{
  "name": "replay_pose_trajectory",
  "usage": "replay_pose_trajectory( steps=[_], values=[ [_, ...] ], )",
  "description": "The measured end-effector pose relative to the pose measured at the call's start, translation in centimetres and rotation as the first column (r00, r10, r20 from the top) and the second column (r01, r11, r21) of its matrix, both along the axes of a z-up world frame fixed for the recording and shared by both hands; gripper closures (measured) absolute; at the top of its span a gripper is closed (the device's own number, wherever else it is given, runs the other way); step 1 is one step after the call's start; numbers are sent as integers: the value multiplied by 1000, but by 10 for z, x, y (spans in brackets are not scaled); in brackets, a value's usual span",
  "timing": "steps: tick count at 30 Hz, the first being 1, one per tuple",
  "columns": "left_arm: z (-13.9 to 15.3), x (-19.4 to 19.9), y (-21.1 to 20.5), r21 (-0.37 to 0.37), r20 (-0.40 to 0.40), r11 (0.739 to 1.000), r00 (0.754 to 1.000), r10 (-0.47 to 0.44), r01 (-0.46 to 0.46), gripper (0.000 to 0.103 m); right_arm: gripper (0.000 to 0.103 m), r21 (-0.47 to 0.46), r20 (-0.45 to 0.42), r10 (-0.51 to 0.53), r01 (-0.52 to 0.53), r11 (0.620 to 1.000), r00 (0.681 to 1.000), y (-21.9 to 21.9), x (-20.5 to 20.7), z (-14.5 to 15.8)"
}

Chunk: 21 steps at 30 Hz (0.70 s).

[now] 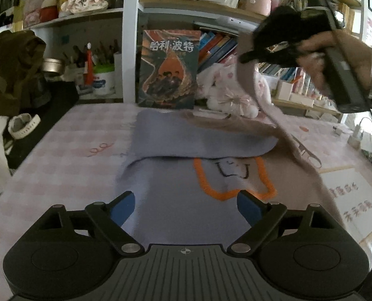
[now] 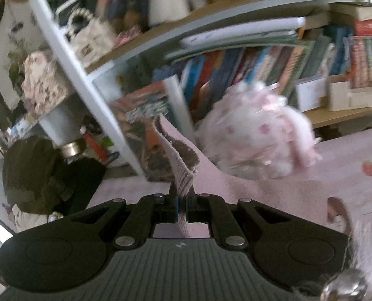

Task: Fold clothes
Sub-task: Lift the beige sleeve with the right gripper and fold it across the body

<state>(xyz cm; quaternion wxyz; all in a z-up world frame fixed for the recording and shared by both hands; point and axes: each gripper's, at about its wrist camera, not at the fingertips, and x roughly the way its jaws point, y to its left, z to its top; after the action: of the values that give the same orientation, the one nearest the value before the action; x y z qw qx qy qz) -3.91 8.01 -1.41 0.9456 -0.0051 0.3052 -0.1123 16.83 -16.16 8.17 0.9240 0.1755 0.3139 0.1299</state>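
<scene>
A sweater (image 1: 186,188) lies spread on the tabletop (image 1: 60,160), which wears a pink checked cloth. It is pale lavender on one side and tan on the other, with an orange outline and a small stitched face on its front. The far part of the lavender side is already turned over on itself, making a soft roll across the middle.

The fold in hand is on the tan side. The right hand-held gripper (image 2: 183,209) is clamped on the ribbed edge of the sweater, likely a cuff or hem corner, and from the left wrist view the person's hand (image 1: 336,57) has it lifted high above the tabletop, so the tan cloth rises in a long slanting sheet from the table up to the jaws. The right wrist view is smeared, which suggests a fast swing, with bookshelves (image 2: 236,57) and a pink plush toy (image 2: 258,133) behind.

The left hand-held gripper (image 1: 186,207) hovers low over the near part of the sweater with its blue pads (image 1: 124,207) wide apart. Nothing is between them; the cloth lies flat below, and I cannot tell whether the tips touch it.

To my eye this is about the middle of the job: one side is in, the other is being carried over. The next move calls for bringing the lifted edge across onto the lavender body and laying it square, without dragging the whole sweater along. The free gripper could pin the body near the orange outline while the cloth comes down. A book (image 1: 169,69) standing at the back and the toy are close to the swing.
</scene>
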Motion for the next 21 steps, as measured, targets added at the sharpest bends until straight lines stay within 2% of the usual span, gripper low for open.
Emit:
replay_pose_trajectory(
  steps=[5,9,15,18,19,20,21],
  values=[
    [-2,-2,30,-6,-12,1000,1000,28,-28,12,98,-82,-27,27,-30,996,999,51,14,-21],
    [-3,-3,46,-6,-16,999,999,45,-45,12,98,-137,-84,32,-43,990,996,81,27,-46],
    [-3,-4,54,5,-21,1000,999,26,-25,12,96,-177,-188,27,-61,982,982,102,39,-85],
    [-4,-4,54,8,-19,1000,1000,12,-11,12,87,-180,-217,54,-95,979,975,108,37,-92],
    [-3,-3,54,8,-18,1000,1000,9,-9,12,81,-180,-227,64,-106,978,972,110,36,-95],
    [-3,-1,54,6,-16,1000,1000,6,-6,12,61,-182,-230,79,-123,976,970,112,34,-95],
    [-3,0,54,5,-15,1000,1000,3,-3,12,56,-187,-225,95,-139,973,970,114,31,-93]
  ],
)
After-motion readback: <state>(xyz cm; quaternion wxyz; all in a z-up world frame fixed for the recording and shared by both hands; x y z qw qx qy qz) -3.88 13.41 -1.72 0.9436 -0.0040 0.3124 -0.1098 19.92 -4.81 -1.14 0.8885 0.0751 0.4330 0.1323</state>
